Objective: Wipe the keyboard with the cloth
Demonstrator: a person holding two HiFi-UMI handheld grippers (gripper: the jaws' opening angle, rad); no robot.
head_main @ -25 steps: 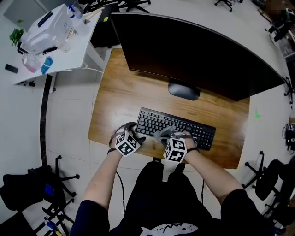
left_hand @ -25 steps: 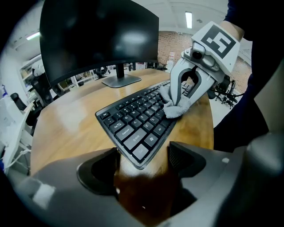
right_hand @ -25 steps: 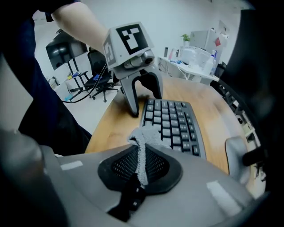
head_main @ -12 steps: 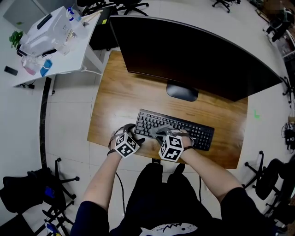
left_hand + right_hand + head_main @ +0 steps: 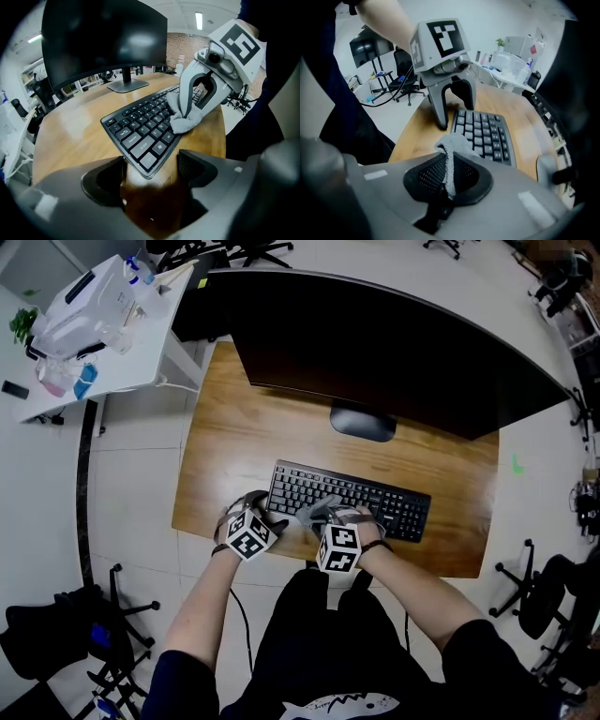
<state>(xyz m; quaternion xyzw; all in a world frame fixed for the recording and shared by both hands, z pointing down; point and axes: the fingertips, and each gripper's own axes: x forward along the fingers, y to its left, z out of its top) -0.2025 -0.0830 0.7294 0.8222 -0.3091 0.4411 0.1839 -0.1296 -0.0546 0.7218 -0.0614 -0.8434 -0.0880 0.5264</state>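
A black keyboard (image 5: 366, 498) lies on the wooden desk (image 5: 234, 446), close to its front edge. My right gripper (image 5: 321, 515) is shut on a grey cloth (image 5: 312, 512), and the cloth rests on the keys in the keyboard's left half. The right gripper view shows the cloth (image 5: 451, 154) pinched between the jaws, with the keyboard (image 5: 485, 133) ahead. My left gripper (image 5: 265, 514) stands open at the keyboard's left end. In the left gripper view its jaws straddle the near corner of the keyboard (image 5: 140, 129), holding nothing. The cloth (image 5: 186, 119) hangs from the right gripper (image 5: 206, 89) there.
A large dark monitor (image 5: 375, 343) on a round base (image 5: 361, 423) stands behind the keyboard. A white side table (image 5: 103, 320) with bottles and boxes is at the far left. Office chairs (image 5: 544, 601) stand on the floor around the desk.
My right gripper has slid left along the keyboard with the cloth, closer to the left gripper. The left gripper stays at the keyboard's left end.
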